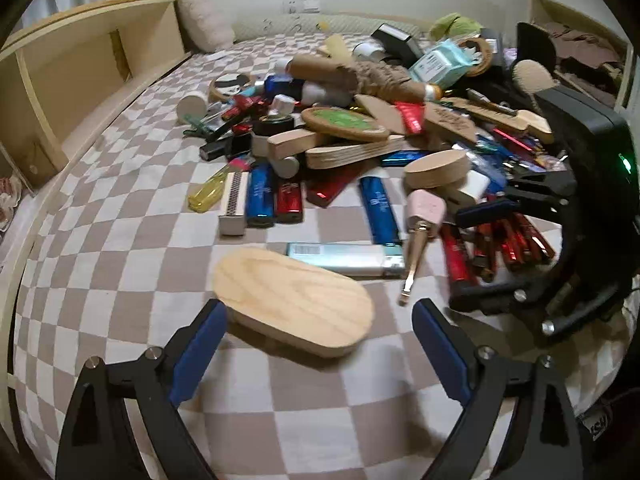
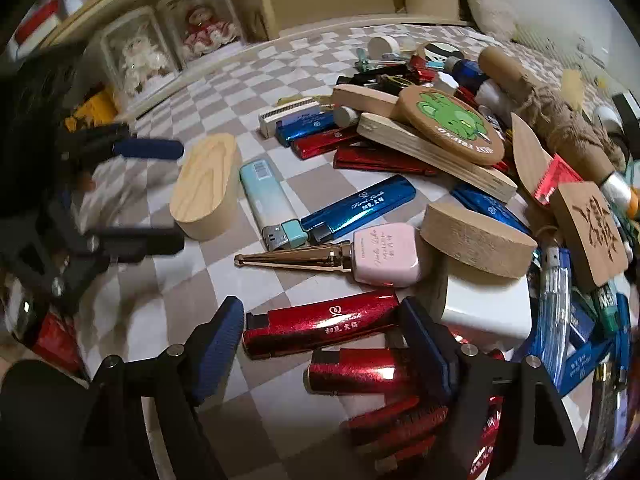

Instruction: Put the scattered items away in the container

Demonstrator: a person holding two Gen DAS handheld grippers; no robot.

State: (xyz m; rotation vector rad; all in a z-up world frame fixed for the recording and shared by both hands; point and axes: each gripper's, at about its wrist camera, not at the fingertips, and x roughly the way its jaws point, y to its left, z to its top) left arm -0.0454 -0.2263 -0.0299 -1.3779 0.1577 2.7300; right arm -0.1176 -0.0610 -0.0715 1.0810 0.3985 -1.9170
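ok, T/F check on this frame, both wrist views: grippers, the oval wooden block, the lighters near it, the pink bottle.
1. The left gripper is clamped on the oval wooden block. False: its jaws stand wide open, with the block lying between and ahead of the blue pads, unpressed.
2. A pale blue lighter lies beside the block on the checked cloth. True.
3. The pink bottle stands upright. False: it lies on its side, gold cap pointing away from the pile.
4. A red lighter lies between the right gripper's open jaws. True.
5. The container is in view. False: none shows.
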